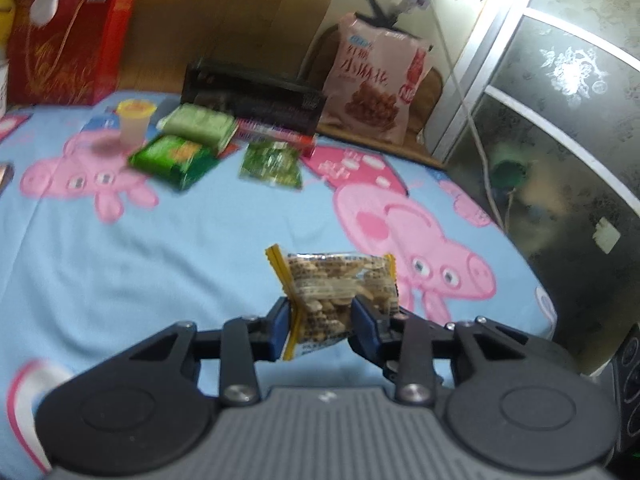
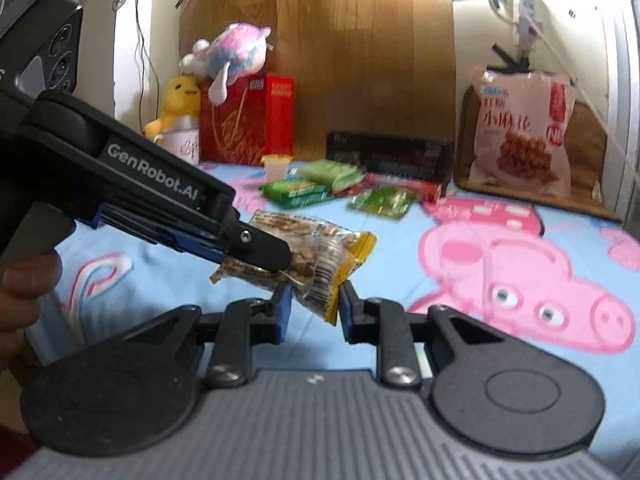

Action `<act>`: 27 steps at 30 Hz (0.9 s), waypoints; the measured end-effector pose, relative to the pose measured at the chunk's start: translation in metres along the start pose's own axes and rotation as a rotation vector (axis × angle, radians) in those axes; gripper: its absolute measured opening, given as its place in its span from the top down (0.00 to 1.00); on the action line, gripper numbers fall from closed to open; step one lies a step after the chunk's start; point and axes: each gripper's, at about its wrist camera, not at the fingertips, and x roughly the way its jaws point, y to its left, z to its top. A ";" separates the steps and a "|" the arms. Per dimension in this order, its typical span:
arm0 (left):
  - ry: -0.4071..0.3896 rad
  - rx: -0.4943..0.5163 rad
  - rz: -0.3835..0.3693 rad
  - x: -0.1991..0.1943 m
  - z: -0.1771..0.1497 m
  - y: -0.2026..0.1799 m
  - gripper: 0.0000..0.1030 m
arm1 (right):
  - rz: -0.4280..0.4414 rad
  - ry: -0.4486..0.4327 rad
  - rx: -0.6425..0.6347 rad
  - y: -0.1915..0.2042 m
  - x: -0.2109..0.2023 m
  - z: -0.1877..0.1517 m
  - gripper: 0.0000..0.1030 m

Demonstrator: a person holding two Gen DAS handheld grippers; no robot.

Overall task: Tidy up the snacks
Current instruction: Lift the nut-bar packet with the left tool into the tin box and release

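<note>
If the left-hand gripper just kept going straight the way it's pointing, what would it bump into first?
Probably the blue cartoon-pig sheet. The left gripper, clamped on the clear peanut packet, points slightly downward at bare sheet; the small green packet lies further along, though depth is unclear.

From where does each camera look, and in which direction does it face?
Left wrist: sits on the left gripper, faces along its jaws over the blue cartoon-pig bedsheet; the jaws pinch a clear peanut packet with yellow ends.
Right wrist: sits on the right gripper, faces the wooden headboard; shows the left gripper and a hand.
Shared: the packet, both grippers pinching it.
</note>
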 end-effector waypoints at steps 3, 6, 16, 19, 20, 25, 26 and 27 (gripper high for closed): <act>-0.042 0.034 -0.008 -0.004 0.023 -0.005 0.68 | -0.010 -0.037 -0.013 -0.007 0.004 0.020 0.73; -0.088 0.059 -0.017 -0.007 0.054 -0.009 0.68 | -0.017 -0.082 -0.031 -0.016 0.013 0.047 0.73; -0.223 0.097 -0.036 0.006 0.195 -0.008 0.68 | -0.036 -0.180 -0.078 -0.069 0.075 0.165 0.73; -0.226 0.078 -0.048 0.029 0.235 0.002 0.68 | -0.049 -0.172 -0.073 -0.084 0.104 0.194 0.73; -0.222 0.070 -0.049 0.041 0.246 0.007 0.68 | -0.050 -0.164 -0.063 -0.090 0.117 0.200 0.73; -0.146 0.030 -0.001 0.113 0.270 0.038 0.67 | -0.043 -0.055 0.019 -0.116 0.188 0.200 0.73; -0.126 0.014 0.006 0.127 0.271 0.045 0.67 | -0.041 -0.026 0.027 -0.118 0.203 0.195 0.73; -0.106 -0.003 0.011 0.140 0.271 0.053 0.67 | -0.040 -0.001 0.031 -0.120 0.216 0.191 0.73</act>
